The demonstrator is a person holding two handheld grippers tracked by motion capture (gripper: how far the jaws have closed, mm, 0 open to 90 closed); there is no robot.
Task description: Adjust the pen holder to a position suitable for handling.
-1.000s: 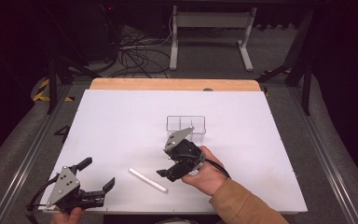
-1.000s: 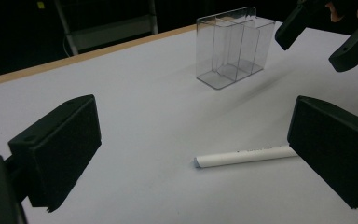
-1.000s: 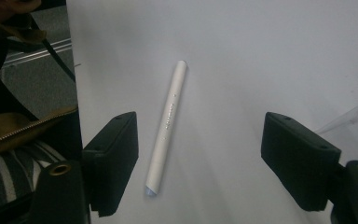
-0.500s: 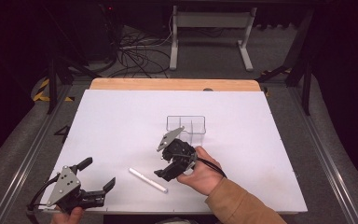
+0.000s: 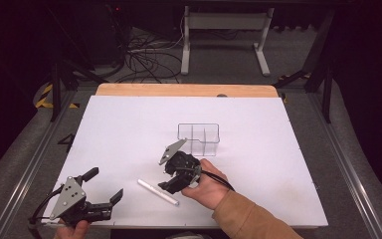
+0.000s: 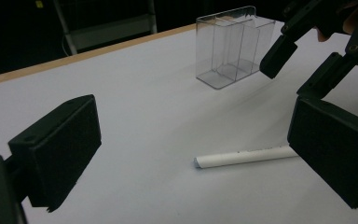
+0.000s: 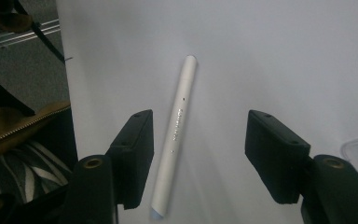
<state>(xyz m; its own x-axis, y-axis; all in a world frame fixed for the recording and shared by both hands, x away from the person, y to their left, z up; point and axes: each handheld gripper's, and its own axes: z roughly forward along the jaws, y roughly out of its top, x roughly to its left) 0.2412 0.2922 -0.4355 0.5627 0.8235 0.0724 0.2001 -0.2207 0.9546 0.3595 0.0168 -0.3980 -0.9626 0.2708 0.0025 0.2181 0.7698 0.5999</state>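
Right gripper (image 5: 170, 187) sits low over the white tabletop (image 5: 129, 129), a little right of centre in the lower half of the high view, carried by a hand (image 5: 206, 185) in a tan sleeve (image 5: 251, 219). Its fingers (image 7: 135, 154) have just been closing and now stand about half open. In the right gripper view the white pen (image 7: 176, 135) lies flat on the tabletop between them, close to the left finger, well apart from the right one. No pad presses on it; whether the left finger brushes the barrel cannot be told.

In the high view the white pen (image 5: 158, 191) lies slanted, lower centre of the frame, its right end just under the right gripper's tips.

Left gripper (image 5: 104, 186) rests at the lower left corner of the tabletop. Its fingers (image 6: 58, 149) stand wide open and hold nothing. In the left gripper view the pen (image 6: 244, 156) lies on the tabletop ahead, its far end hidden behind the right-hand finger; the right gripper (image 6: 298, 67) hangs in the upper right of that frame.

A clear plastic divided box (image 5: 199, 139) stands upright above and to the right of the right gripper in the high view, near it and apart from the pen.
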